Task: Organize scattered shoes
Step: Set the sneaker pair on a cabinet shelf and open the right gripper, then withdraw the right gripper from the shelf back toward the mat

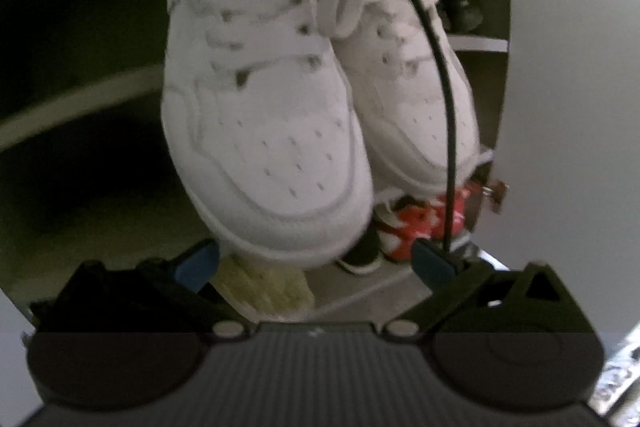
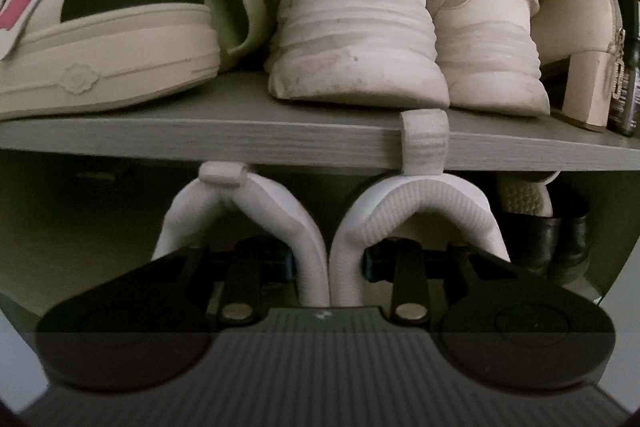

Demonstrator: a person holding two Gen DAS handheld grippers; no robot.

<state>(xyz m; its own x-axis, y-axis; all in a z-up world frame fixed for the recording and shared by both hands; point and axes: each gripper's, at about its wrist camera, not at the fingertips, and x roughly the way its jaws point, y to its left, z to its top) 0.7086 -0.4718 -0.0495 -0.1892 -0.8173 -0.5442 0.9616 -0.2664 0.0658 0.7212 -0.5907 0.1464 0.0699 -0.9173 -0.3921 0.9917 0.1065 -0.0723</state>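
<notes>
Right claw is clamped on the inner collars of a pair of white sneakers, held heels-up just under the grey shelf; left claw hangs open below their toes. Step in hand appears to be shelving the pair. Next, the heel loops must clear the shelf edge before release.

Right claw clamped on 2 white sneaker collars under a grey shelf of shoes.

2 sneakers side by side under shelf, chunky pair on top
</notes>
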